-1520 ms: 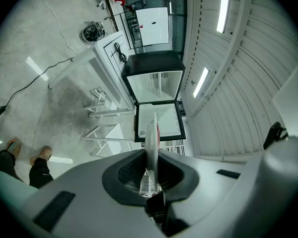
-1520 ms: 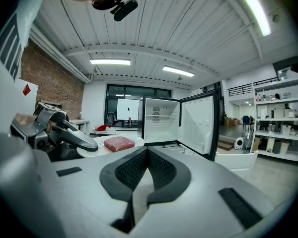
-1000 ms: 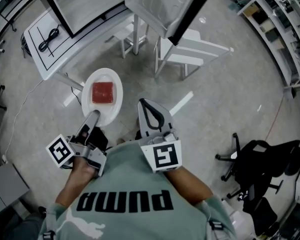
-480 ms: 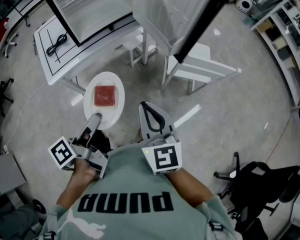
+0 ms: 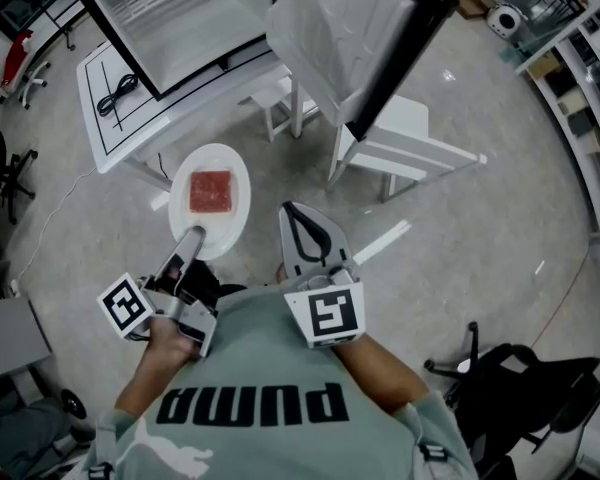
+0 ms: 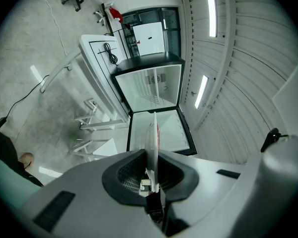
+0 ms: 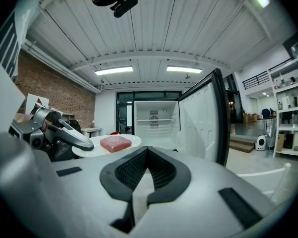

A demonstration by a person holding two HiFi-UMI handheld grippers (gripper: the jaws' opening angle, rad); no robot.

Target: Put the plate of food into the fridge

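Observation:
A white plate [image 5: 211,206] with a red block of food [image 5: 210,190] is held level over the floor. My left gripper [image 5: 191,235] is shut on its near rim. In the left gripper view the plate [image 6: 152,133] stands edge-on between the pads. My right gripper [image 5: 288,209] hangs beside the plate to the right, shut and empty. Ahead stands the open fridge [image 5: 170,13], its door [image 5: 345,38] swung to the right. From the right gripper view the plate [image 7: 89,148], the food [image 7: 115,143], the left gripper [image 7: 59,130] and the fridge's bare white inside [image 7: 156,123] all show.
A white table [image 5: 145,118] with a black cable [image 5: 118,94] stands left of the fridge. White chairs [image 5: 405,148] stand below the door. A black office chair [image 5: 505,393] is at the lower right, and shelves [image 5: 585,63] line the right wall.
The fridge and table have drawn nearer in the head view as the person steps forward. The plate stays in the left gripper; both grippers keep their pose.

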